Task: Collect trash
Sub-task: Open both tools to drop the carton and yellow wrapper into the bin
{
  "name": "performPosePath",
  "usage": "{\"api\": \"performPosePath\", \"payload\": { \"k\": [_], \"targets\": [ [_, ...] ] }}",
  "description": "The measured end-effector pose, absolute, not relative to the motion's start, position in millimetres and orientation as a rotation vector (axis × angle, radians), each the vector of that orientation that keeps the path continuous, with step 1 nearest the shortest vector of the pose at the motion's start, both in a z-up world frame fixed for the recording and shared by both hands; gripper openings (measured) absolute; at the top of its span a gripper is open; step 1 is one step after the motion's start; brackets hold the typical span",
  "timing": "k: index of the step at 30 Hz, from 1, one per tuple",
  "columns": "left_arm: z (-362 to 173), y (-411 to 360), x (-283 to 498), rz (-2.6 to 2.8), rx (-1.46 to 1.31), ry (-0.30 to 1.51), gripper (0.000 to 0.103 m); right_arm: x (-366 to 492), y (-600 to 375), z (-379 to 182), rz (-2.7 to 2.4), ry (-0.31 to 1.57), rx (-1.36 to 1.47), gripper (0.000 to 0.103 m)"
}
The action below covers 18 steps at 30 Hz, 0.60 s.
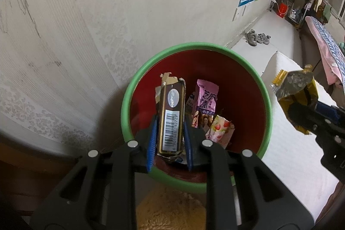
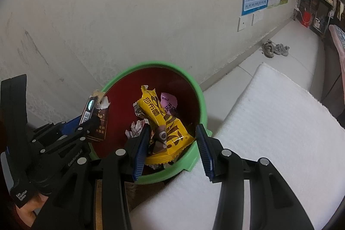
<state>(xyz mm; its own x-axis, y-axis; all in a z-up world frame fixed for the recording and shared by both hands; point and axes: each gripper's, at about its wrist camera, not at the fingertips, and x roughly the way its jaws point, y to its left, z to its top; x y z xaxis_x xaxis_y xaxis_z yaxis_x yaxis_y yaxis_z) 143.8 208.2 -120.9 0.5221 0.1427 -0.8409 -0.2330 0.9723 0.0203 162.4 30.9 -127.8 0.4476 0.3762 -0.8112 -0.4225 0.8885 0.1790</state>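
The left gripper [image 1: 169, 139] pinches a brown box [image 1: 171, 115] by its long sides, long axis along the fingers, directly above the green bin [image 1: 129, 100]. The right gripper [image 2: 172, 143], beside it over the same bin, clamps a yellow wrapper [image 2: 166, 128]. Inside lie a pink packet [image 1: 206, 98] and a strawberry wrapper [image 1: 220, 129]

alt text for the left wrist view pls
The left tool grips a torn brown carton upright over a green-rimmed red bin that holds snack wrappers. At the right edge the right tool holds a yellow wrapper; a scuffed wall is behind.
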Motion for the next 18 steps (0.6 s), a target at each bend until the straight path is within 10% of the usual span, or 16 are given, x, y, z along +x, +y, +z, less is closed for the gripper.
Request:
{"api": "performPosePath", "payload": {
  "k": [6, 10, 18],
  "targets": [
    [-121, 210, 149, 0.232, -0.09, 0.993, 0.023, 167, 38, -127, 0.499, 0.978, -0.08, 0.044],
    [-119, 213, 150, 0.258, -0.102, 0.975, 0.062, 171, 39, -130, 0.508, 0.996, -0.082, 0.052],
    [-104, 206, 136, 0.26, -0.103, 0.946, 0.074, 155, 11, -123, 0.477, 0.964, -0.041, 0.072]
  ]
}}
